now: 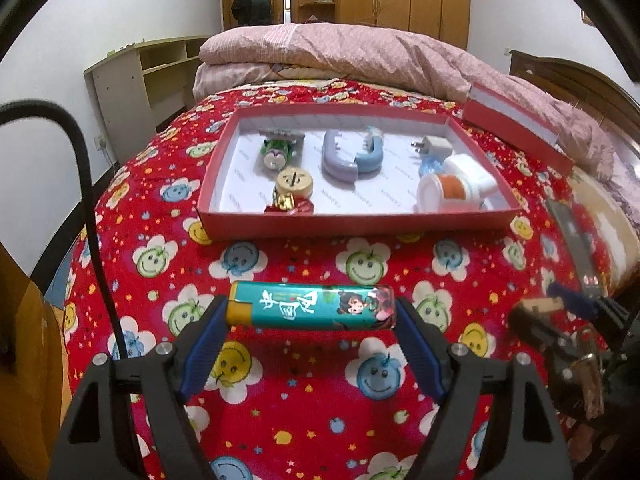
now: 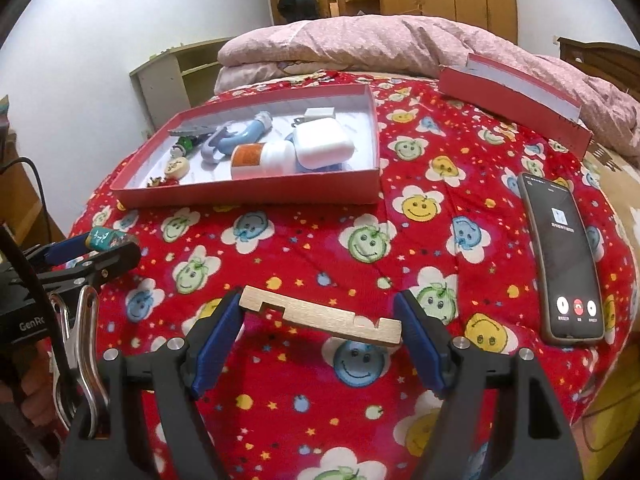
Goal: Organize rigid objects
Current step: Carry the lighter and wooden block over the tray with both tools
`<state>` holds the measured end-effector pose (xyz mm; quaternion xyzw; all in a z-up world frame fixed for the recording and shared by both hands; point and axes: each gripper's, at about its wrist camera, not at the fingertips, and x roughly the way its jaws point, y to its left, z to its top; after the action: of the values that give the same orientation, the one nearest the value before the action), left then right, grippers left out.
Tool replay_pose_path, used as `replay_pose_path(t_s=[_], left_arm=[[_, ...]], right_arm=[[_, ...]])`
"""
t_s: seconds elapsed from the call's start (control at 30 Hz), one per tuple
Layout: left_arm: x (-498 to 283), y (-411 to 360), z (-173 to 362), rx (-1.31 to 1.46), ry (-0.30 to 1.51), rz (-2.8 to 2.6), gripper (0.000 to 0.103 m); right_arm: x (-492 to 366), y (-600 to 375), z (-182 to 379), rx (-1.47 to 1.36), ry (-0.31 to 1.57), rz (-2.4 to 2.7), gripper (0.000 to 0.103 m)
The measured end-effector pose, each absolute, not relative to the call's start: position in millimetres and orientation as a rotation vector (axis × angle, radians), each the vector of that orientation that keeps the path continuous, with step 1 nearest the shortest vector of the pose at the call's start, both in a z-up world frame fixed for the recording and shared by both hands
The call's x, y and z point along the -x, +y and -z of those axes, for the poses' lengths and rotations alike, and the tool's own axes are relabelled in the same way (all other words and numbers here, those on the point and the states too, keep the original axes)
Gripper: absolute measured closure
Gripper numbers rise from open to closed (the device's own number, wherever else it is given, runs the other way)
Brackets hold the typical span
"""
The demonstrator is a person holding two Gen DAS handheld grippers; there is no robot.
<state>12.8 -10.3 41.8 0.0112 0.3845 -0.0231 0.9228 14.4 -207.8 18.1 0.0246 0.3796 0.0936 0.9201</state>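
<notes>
My left gripper (image 1: pixel 312 312) is shut on a teal lighter (image 1: pixel 312 307) with a cartoon print, held crosswise above the red bedspread, in front of the red box (image 1: pixel 356 220). The box holds several small items: a toy car, a purple clip, a plug, a white case and an orange-labelled bottle (image 2: pixel 260 158). My right gripper (image 2: pixel 320 318) is shut on a notched wooden piece (image 2: pixel 320 316), held crosswise above the bedspread. The left gripper with the lighter (image 2: pixel 106 238) shows at the left of the right wrist view.
A black phone (image 2: pixel 562 256) with a call screen lies on the bed at the right. The red box lid (image 2: pixel 512 100) rests at the back right against a pink quilt (image 2: pixel 360 40). A bedside shelf (image 1: pixel 140 80) stands at the left.
</notes>
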Motion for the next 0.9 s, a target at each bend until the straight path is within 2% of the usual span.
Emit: replay_pose_path(t_s=[0.5,0.9], left_arm=[[-65.1,-10.9,-71.5,0.006,0.776,0.066,0.019],[-106.3,-12.0,-62.0,0.039,0.812,0.046,0.019]], right_arm=[[-53.5,-202.0,-48.2,-0.045,0.758,-0.250,0.025],[-92.4,-194.0,-67.1,-0.024,0.720,-0.258,0.025]])
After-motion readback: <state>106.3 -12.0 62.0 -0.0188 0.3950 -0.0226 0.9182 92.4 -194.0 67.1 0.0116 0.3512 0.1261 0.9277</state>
